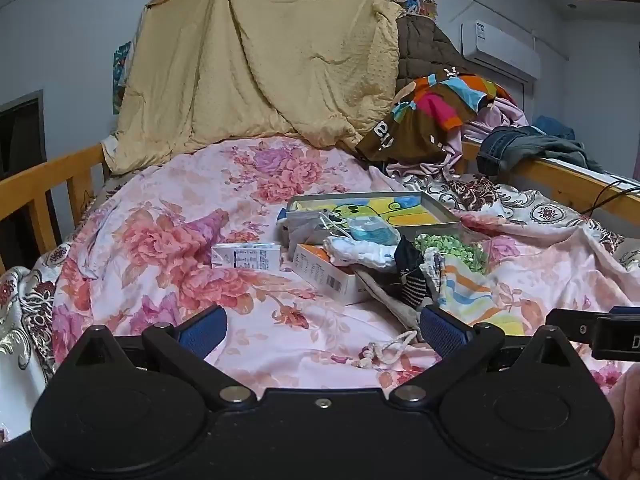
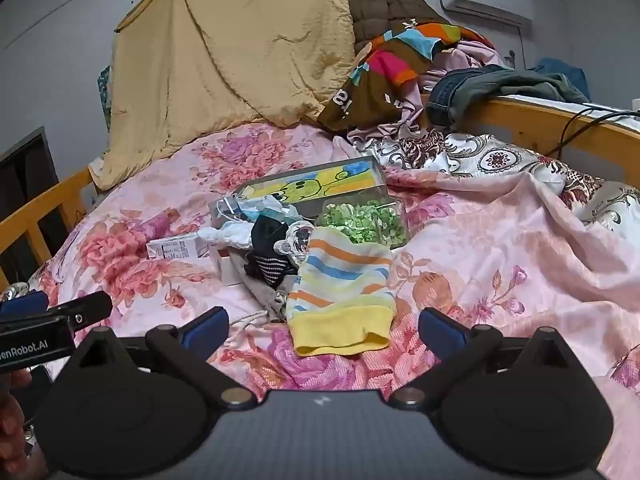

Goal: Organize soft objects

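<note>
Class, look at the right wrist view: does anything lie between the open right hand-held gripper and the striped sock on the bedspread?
Nothing visible does. The striped sock lies directly ahead of the right hand-held gripper, with only bare floral bedspread between.

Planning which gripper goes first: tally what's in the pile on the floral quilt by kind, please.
Socks: 2, striped sock, black sock
Cloth: 1, white cloth
Cartons: 2, white carton, orange-topped box
Trays: 2, cartoon tray, green-filled container
Total: 7

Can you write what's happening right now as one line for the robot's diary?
left gripper: jaws open, empty | right gripper: jaws open, empty | striped sock: on bedspread, nearest right gripper | step: none grasped
</note>
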